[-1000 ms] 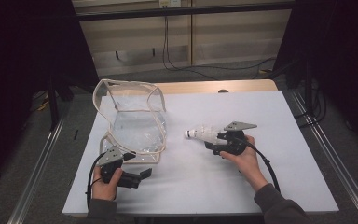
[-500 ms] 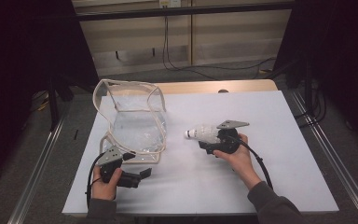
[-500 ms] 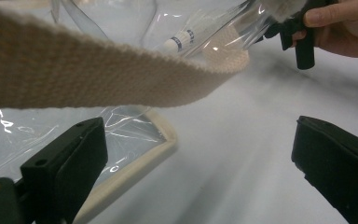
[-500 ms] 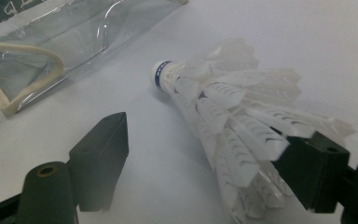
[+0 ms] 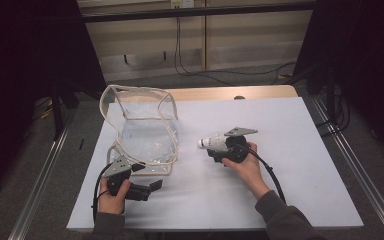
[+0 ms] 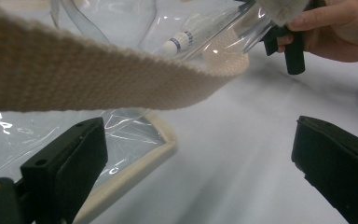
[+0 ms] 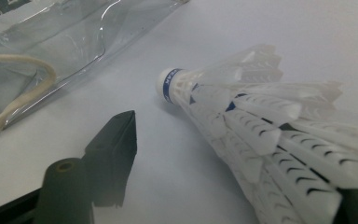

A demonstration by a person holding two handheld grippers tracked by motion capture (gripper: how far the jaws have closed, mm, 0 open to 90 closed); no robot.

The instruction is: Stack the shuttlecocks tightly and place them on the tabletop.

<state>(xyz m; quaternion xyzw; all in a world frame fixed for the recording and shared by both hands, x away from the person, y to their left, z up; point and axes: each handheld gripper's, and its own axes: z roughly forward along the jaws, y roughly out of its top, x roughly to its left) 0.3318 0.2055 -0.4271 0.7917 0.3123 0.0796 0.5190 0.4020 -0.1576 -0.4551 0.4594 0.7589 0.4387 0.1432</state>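
Note:
A white shuttlecock [image 5: 211, 142] with a blue band at its cork [image 7: 168, 84] lies at the middle of the white table [image 5: 300, 130], cork toward the bag. My right gripper [image 5: 219, 149] stands around its feathers [image 7: 261, 135]. The left jaw is clear of them and the right jaw is hidden behind them, so the gripper is open. A clear plastic bag [image 5: 145, 130] with beige webbing trim stands at the left. My left gripper [image 5: 152, 187] is open at the bag's front corner [image 6: 158, 140]. A webbing strap [image 6: 98, 79] hangs across the left gripper view.
The table's wooden far edge [image 5: 220, 93] lies behind the bag. Metal rails [image 5: 45, 180] run along both sides of the table. The person's right hand [image 6: 340, 32] is seen past the bag in the left gripper view. Bare tabletop stretches to the right.
The right hand and gripper have shifted slightly left and the forearm has swung. The shuttlecock, the bag and the left gripper have stayed in place.

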